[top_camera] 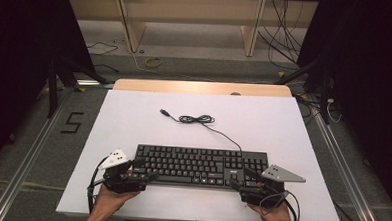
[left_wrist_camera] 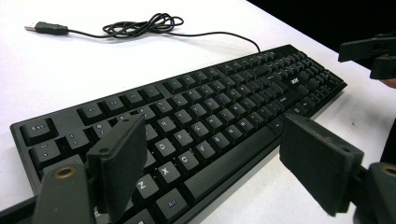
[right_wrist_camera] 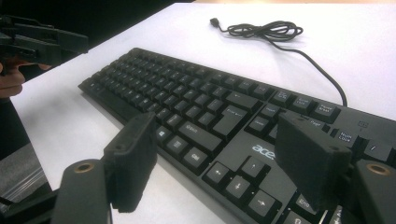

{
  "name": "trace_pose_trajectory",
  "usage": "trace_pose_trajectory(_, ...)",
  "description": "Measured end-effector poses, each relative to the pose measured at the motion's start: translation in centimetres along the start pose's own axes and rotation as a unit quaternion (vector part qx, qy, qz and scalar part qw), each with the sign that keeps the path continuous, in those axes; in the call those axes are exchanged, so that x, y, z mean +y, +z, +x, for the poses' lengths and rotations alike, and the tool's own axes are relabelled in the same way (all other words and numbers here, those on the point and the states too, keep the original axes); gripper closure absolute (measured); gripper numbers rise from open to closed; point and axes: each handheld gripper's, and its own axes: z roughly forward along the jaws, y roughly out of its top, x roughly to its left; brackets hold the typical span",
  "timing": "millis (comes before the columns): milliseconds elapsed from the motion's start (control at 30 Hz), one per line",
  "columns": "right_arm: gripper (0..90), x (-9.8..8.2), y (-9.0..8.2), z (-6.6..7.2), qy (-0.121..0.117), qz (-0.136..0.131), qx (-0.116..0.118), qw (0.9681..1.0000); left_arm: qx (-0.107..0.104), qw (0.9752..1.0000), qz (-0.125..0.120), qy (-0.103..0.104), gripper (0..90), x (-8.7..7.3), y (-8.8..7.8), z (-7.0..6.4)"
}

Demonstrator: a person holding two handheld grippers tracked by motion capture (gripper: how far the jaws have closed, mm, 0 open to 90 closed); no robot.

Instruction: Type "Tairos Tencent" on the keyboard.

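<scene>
Nearest the person, both hands come in over the near edge of the white table [top_camera: 133, 118], each carrying a gripper. The left gripper [top_camera: 140, 174] sits at the keyboard's left end, jaws spread wide with nothing gripped; in the left gripper view its two black pads stand well apart, one over the left-hand letter keys, the other just off the front edge by the space bar. The right gripper [top_camera: 241, 178] mirrors it at the right end, jaws also wide apart and holding nothing; in the right gripper view one pad hangs by the keyboard's front edge, the other over the keys above the arrow block.

Between them lies the black keyboard [top_camera: 196, 163], flat on the table, long side parallel to the near edge, in the near half of the surface.

Farther out, its cable [top_camera: 223, 132] leaves the back edge towards the right, runs away across the table to a loose coil [top_camera: 197, 119], and ends in the USB plug [top_camera: 164, 111], lying bare on the white top.
</scene>
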Motion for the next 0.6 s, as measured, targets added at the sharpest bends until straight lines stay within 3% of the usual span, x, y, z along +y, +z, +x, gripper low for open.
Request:
trace_pose_trajectory(367, 30.8, 0.1, 0.2, 0.2, 0.000, 0.001, 0.003, 1.0000, 0.002, 1.0000, 0.000, -0.001, 22.6, 0.0, 0.0, 0.0)
trace_pose_trajectory(600, 31.0, 0.6, 1.3, 0.6, -0.002, 0.008, 0.009, 0.9999, 0.004, 1.0000, -0.001, -0.003, 22.6, 0.0, 0.0, 0.2)
